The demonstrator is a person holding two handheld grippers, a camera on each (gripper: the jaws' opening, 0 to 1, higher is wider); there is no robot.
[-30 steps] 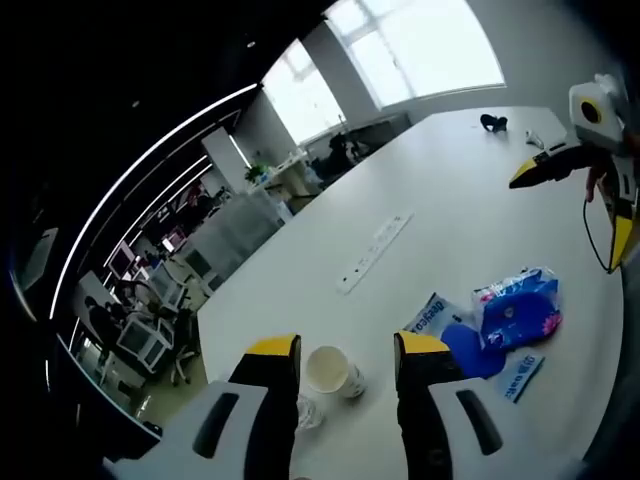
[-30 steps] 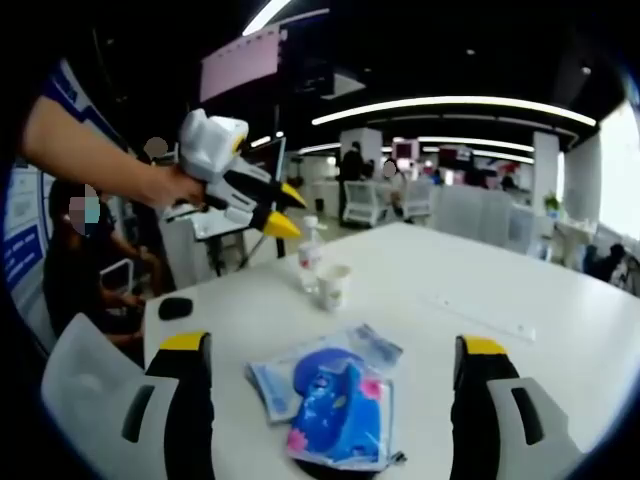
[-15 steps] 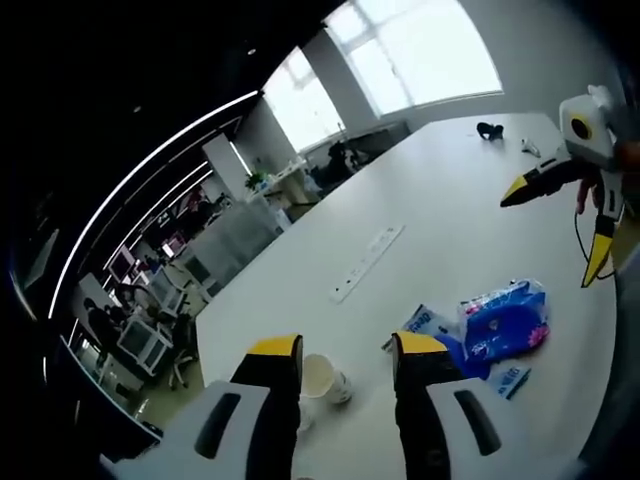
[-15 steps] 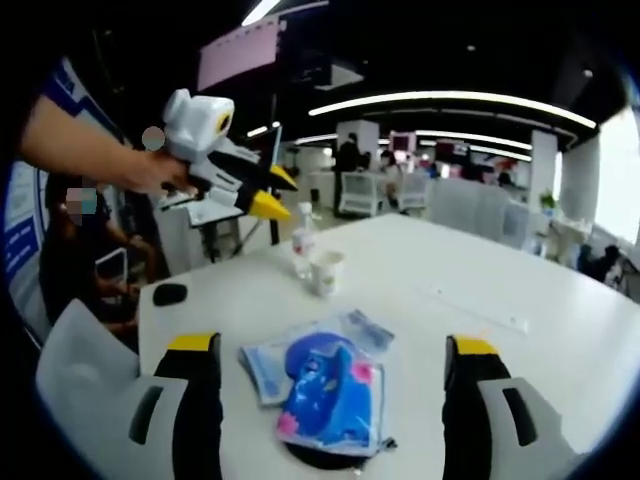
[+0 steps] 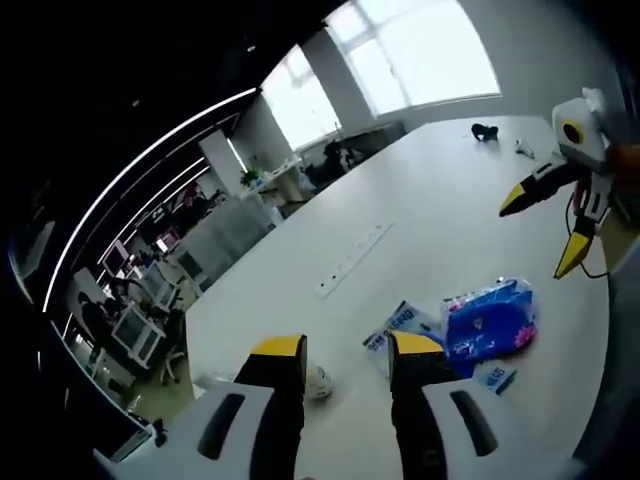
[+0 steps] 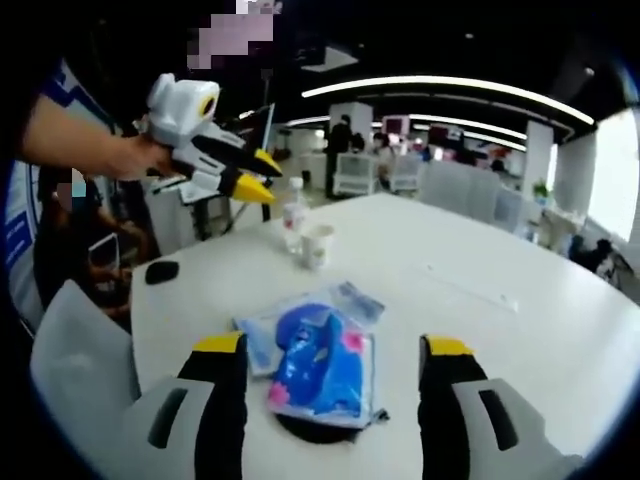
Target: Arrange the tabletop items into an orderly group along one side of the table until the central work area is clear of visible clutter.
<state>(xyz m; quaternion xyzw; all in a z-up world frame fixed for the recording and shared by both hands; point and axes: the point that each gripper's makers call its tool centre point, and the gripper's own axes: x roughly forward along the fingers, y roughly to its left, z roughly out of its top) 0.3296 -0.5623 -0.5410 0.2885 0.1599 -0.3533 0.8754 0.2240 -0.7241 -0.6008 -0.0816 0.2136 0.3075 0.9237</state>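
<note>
Evidently the clutter sits in two small clusters near one end of the white counter [image 6: 520, 330], so the tidying is yet to be done. In the right gripper view, the right tool [image 6: 334, 365] hangs above the blue packet [image 6: 318, 368] with its jaws spread wide on either side of it and nothing between them, a stance that reads as lining up for a pick. The packet lies flat on a dark round pad [image 6: 312, 428], overlapping the pale printed pouches [image 6: 262, 343]; its long axis runs away from the camera, roughly toward the paper cup [image 6: 316, 245] and the small clear bottle [image 6: 291, 226] standing upright just beside each other. A black mouse-like object [image 6: 161, 271] lies apart near the counter's edge.

In the left gripper view, the left tool [image 5: 336, 355] has its jaws apart and empty, with the cup [image 5: 318, 382] partly hidden behind one jaw, probably its target. The packet [image 5: 487, 321] lies to the right there, beyond the pouches [image 5: 400, 321]. A long power strip [image 5: 351, 259] runs lengthwise down the counter's middle, pointing toward the bright windows [image 5: 410, 60], and small dark items [image 5: 484, 131] rest at the far end.
</note>
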